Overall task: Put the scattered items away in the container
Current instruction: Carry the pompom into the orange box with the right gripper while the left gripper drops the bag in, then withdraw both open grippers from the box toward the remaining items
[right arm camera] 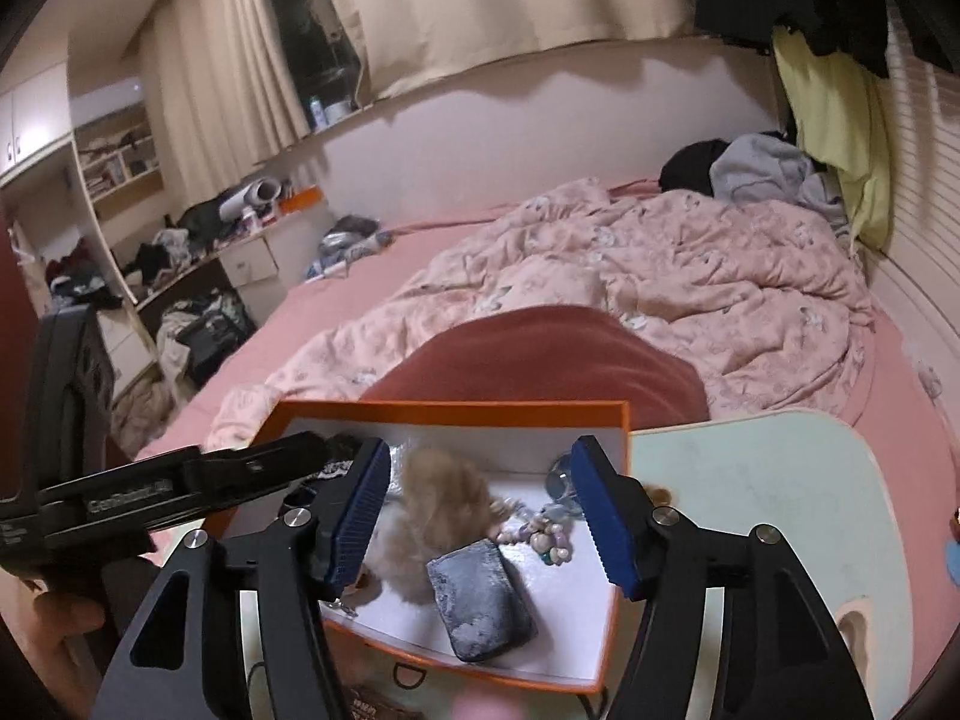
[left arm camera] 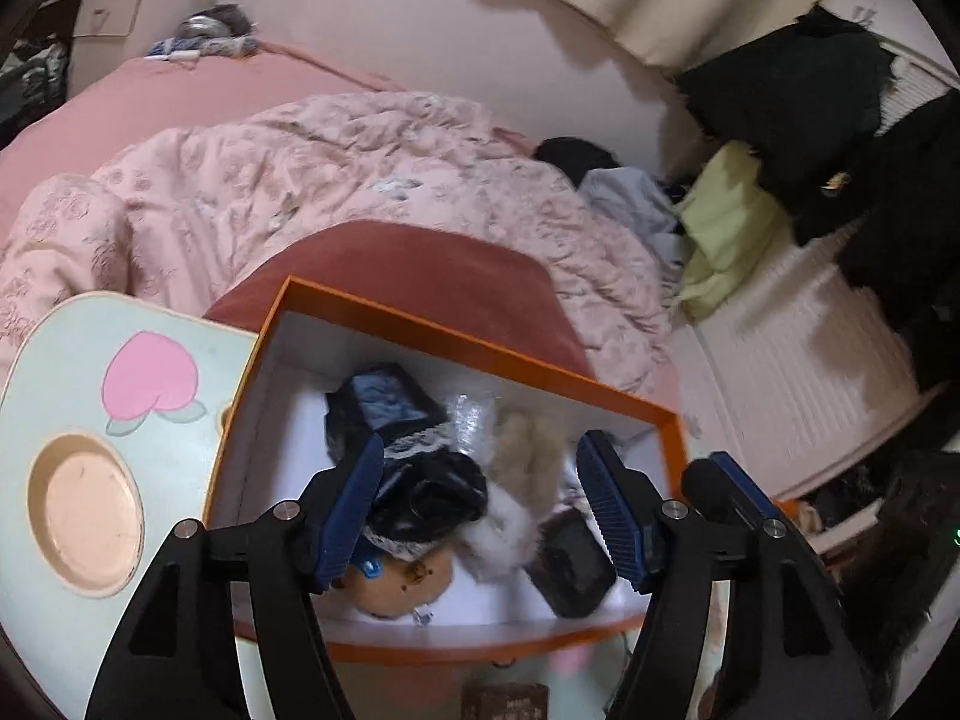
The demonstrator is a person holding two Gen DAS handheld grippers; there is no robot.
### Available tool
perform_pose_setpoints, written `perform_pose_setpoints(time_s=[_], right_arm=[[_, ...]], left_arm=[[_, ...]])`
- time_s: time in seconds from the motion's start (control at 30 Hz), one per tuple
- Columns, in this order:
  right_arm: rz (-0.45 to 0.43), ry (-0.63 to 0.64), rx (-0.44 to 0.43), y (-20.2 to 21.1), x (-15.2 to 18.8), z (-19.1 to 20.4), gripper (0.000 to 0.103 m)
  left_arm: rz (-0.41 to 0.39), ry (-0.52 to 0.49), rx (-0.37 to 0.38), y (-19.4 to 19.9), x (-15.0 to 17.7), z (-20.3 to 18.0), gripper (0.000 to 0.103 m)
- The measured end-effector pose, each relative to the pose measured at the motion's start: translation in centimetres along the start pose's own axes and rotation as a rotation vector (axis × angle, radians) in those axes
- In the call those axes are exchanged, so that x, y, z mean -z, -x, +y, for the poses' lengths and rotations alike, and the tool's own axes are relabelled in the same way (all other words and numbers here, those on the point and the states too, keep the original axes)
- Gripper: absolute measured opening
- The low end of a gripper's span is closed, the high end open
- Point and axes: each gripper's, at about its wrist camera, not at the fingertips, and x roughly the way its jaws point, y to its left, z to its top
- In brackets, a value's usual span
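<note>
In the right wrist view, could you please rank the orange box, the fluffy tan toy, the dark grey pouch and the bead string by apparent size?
1. orange box
2. fluffy tan toy
3. dark grey pouch, nearer the camera, so its gap to the toy is uncertain
4. bead string

1. right gripper: jaws wide apart, nothing between them, above the orange box.
2. box contents: beige fur pompom, dark grey pouch just beside it, bead string, small glass item at the far wall.
3. left gripper: enters from the left, over the box's left edge; its jaws cannot be made out.
4. pale green tray table: under the box.
5. pink quilt: rumpled on the bed behind.
</note>
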Motion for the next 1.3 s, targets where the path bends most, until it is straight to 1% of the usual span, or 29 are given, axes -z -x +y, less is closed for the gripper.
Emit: perform_pose_setpoints(time_s=[0.07, 0.13, 0.2, 0.23, 0.27, 0.33, 0.4, 0.5, 0.57, 0.6, 0.67, 0.7, 0.73, 0.77, 0.8, 0.83, 0.87, 0.9, 0.93, 0.97, 1.0, 1.3], right_arm=[[-0.017, 0.008, -0.011, 1.4, -0.1, 0.2, 0.063], [-0.019, 0.029, -0.024, 2.8, -0.1, 0.8, 0.063], [-0.008, 0.076, -0.022, 4.5, 0.7, 1.7, 0.063], [0.005, 0.11, -0.018, 5.2, 1.4, 2.3, 0.063], [0.023, 0.145, -0.012, 5.8, 2.4, 2.8, 0.064], [0.065, 0.195, 0.018, 6.7, 4.8, 3.4, 0.069], [0.102, 0.212, 0.055, 7.1, 7.4, 3.3, 0.07], [0.154, 0.179, 0.099, 6.9, 10.7, 2.2, 0.07], [0.179, 0.141, 0.12, 6.5, 12.2, 1.4, 0.07], [0.192, 0.126, 0.138, 6.2, 12.8, 1.0, 0.07], [0.228, 0.096, 0.175, 5.5, 13.7, 0.3, 0.07], [0.247, 0.077, 0.185, 5.2, 13.9, -0.1, 0.07], [0.264, 0.06, 0.197, 4.9, 14.1, -0.5, 0.071], [0.265, 0.055, 0.213, 4.9, 14.2, -0.7, 0.071], [0.261, 0.053, 0.23, 4.9, 14.3, -0.8, 0.075], [0.259, 0.052, 0.24, 4.9, 14.4, -1.0, 0.083], [0.258, 0.054, 0.25, 4.8, 14.5, -1.1, 0.088], [0.26, 0.06, 0.261, 4.6, 14.6, -1.1, 0.099], [0.264, 0.077, 0.283, 4.3, 14.9, -0.9, 0.103], [0.267, 0.1, 0.302, 4.1, 15.1, -0.6, 0.103], [0.265, 0.111, 0.303, 4.0, 15.2, -0.3, 0.103], [0.263, 0.113, 0.3, 4.2, 15.1, -0.3, 0.103]], left_arm=[[-0.055, -0.033, -0.023, 1.8, 0.3, -0.5, 0.068], [-0.109, -0.083, -0.019, 4.1, 1.0, -1.2, 0.068], [-0.122, -0.134, -0.012, 5.9, 1.9, -1.8, 0.074], [-0.115, -0.163, -0.022, 6.8, 2.5, -2.0, 0.083], [-0.102, -0.187, -0.043, 7.4, 3.0, -2.1, 0.084], [-0.048, -0.232, -0.111, 8.4, 4.6, -1.9, 0.084], [-0.001, -0.251, -0.151, 8.9, 6.5, -0.9, 0.084], [0.049, -0.251, -0.215, 8.8, 9.3, 1.5, 0.084], [0.089, -0.242, -0.273, 8.1, 11.4, 3.2, 0.084], [0.096, -0.238, -0.291, 7.8, 11.8, 3.7, 0.084], [0.108, -0.235, -0.364, 6.9, 12.8, 4.7, 0.084], [0.129, -0.24, -0.406, 6.4, 13.3, 5.1, 0.084], [0.158, -0.244, -0.431, 5.7, 13.7, 5.4, 0.084], [0.164, -0.253, -0.437, 5.3, 13.9, 5.6, 0.09], [0.159, -0.261, -0.435, 5.2, 14.1, 5.7, 0.093], [0.156, -0.258, -0.432, 5.0, 14.3, 5.9, 0.103], [0.145, -0.255, -0.431, 5.0, 14.5, 6.1, 0.103], [0.139, -0.255, -0.431, 4.8, 14.5, 6.2, 0.103], [0.137, -0.256, -0.43, 4.8, 14.5, 6.2, 0.103], [0.135, -0.258, -0.43, 4.8, 14.6, 6.2, 0.103], [0.129, -0.258, -0.43, 4.8, 14.6, 6.3, 0.103], [0.114, -0.256, -0.428, 5.1, 14.3, 5.8, 0.103]])
